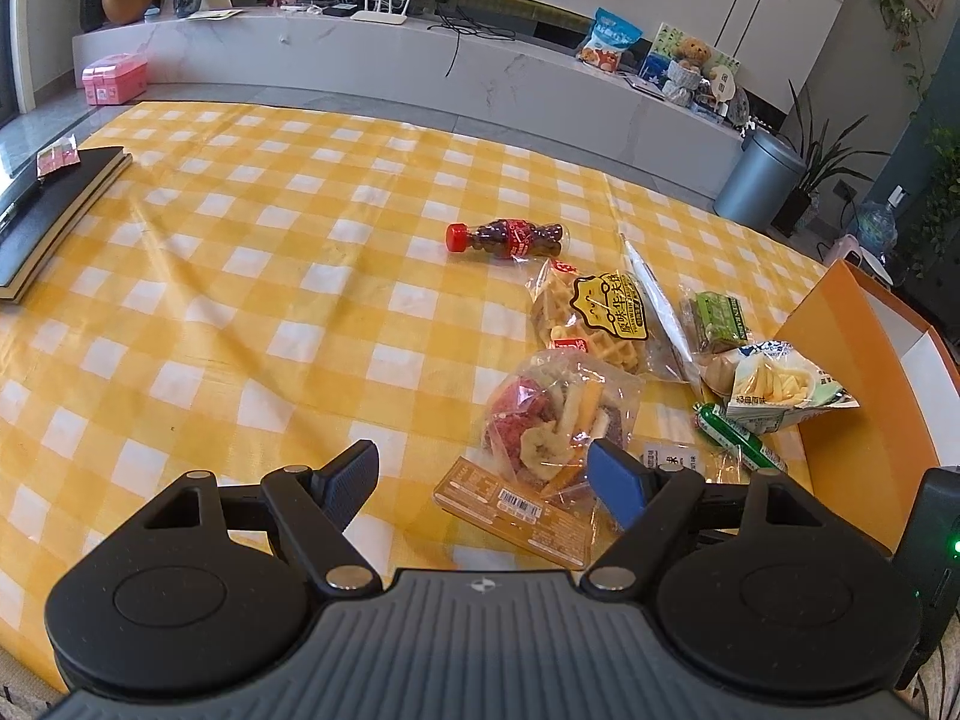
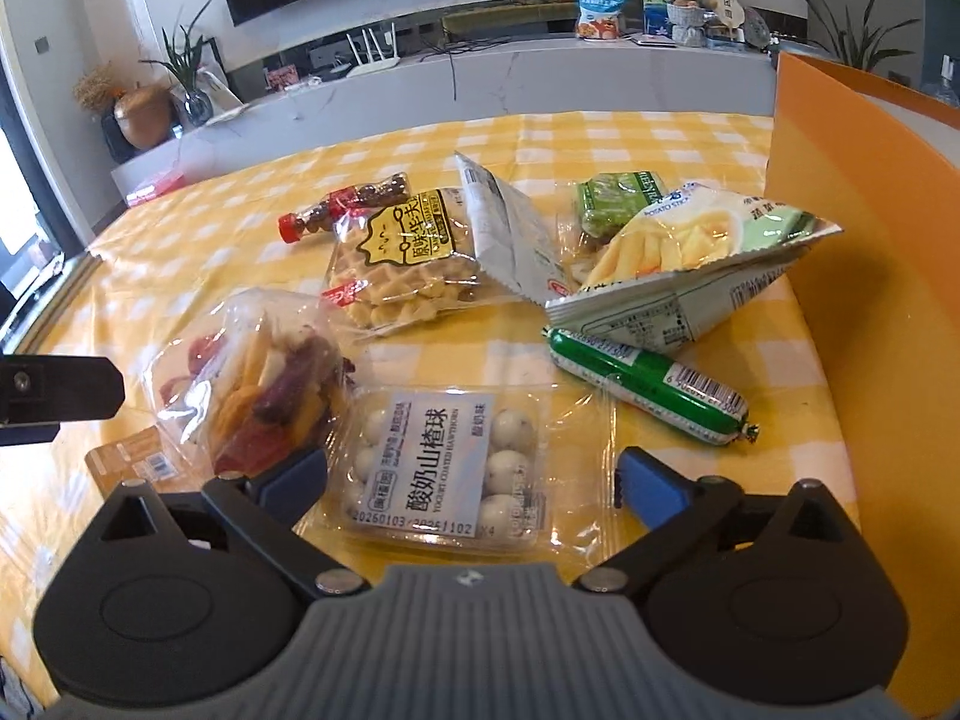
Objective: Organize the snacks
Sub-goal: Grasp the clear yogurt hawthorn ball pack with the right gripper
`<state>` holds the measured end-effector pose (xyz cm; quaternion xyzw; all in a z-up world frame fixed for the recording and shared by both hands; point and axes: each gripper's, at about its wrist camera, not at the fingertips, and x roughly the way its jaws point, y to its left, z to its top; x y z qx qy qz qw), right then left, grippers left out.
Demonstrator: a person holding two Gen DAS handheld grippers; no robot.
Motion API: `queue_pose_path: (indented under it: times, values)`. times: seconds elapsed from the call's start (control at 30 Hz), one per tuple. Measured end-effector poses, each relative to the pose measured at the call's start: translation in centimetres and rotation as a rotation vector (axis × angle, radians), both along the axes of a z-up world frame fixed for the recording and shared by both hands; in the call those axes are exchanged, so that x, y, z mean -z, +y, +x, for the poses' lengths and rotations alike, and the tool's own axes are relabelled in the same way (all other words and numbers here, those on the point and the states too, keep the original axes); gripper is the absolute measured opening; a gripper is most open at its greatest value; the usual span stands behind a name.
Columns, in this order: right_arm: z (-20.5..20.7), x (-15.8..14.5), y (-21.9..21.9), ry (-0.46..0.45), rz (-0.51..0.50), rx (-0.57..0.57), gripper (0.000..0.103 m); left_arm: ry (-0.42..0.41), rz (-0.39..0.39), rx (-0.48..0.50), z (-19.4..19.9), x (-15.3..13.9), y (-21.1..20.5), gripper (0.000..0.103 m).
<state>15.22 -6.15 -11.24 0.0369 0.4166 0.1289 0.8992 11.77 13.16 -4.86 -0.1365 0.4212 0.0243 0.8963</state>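
Note:
Snacks lie in a loose heap on the yellow checked cloth (image 1: pixel 240 276). My right gripper (image 2: pixel 474 483) is open, its jaws standing either side of a clear pack of yogurt hawthorn balls (image 2: pixel 444 468) without pressing it. Beyond lie a green sausage (image 2: pixel 648 384), a potato stick bag (image 2: pixel 690 264), a waffle pack (image 2: pixel 408 264), a dried fruit bag (image 2: pixel 264 378) and a small cola-shaped bottle (image 2: pixel 342 210). My left gripper (image 1: pixel 486 480) is open above the cloth, with the dried fruit bag (image 1: pixel 558 414) and a flat orange box (image 1: pixel 516 510) just ahead of its right finger (image 1: pixel 618 480).
An open orange box (image 2: pixel 864 240) stands at the right of the snacks, its wall close to my right gripper. A dark book (image 1: pixel 54 210) lies at the far left of the cloth. Behind the table runs a marble TV bench (image 1: pixel 420 60); a grey bin (image 1: pixel 756 180) stands at right.

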Motion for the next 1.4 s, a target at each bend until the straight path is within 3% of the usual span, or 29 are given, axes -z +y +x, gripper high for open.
queue_pose_path:
  times: [0.13, 0.3, 0.53, 0.67, 0.8, 0.9, 1.0, 1.13, 1.17, 1.23, 1.3, 1.4]
  values:
    - [-0.3, 0.1, 0.7, -0.011, -0.048, -0.018, 0.100, 0.006, 0.005, 0.000, 0.1, 0.1, 0.0, 0.093]
    - [-0.3, -1.2, -1.1, 0.058, -0.056, -0.121, 0.100, 0.003, -0.005, 0.003, 0.0, -0.2, 0.4, 0.093]
    - [-2.1, -5.9, -0.3, -0.071, -0.291, -0.496, 0.100, 0.012, -0.014, 0.047, 0.2, 0.1, 0.0, 0.093]
    - [-2.0, -5.0, 2.4, -0.029, -0.516, -0.808, 0.100, 0.015, -0.013, 0.049, 0.0, 0.2, 0.1, 0.093]
    - [-1.1, -3.5, 3.9, 0.003, -0.616, -1.026, 0.100, 0.021, -0.020, 0.048, -0.1, 0.3, 0.2, 0.093]
    - [1.0, -2.2, 4.7, 0.056, -0.601, -1.021, 0.100, 0.021, -0.023, 0.047, -0.1, 0.3, 0.3, 0.093]
    - [3.8, -1.6, 4.8, 0.166, -0.448, -0.946, 0.093, 0.024, -0.023, 0.052, -0.1, 0.4, 0.2, 0.093]
    - [4.6, -1.7, 3.8, 0.178, -0.384, -0.895, 0.080, 0.027, -0.026, 0.048, -0.1, 0.4, 0.3, 0.093]
    - [4.5, -1.9, 3.5, 0.177, -0.383, -0.883, 0.073, 0.028, -0.026, 0.045, -0.1, 0.4, 0.3, 0.093]
    - [3.7, -1.9, 3.6, 0.181, -0.397, -0.857, 0.069, 0.029, -0.026, 0.043, -0.1, 0.4, 0.3, 0.093]
    - [3.1, -1.9, 3.4, 0.209, -0.394, -0.793, 0.067, 0.029, -0.025, 0.044, -0.1, 0.4, 0.2, 0.093]
    - [2.8, -2.1, 2.6, 0.275, -0.370, -0.605, 0.066, 0.028, -0.021, 0.045, -0.1, 0.4, 0.1, 0.093]
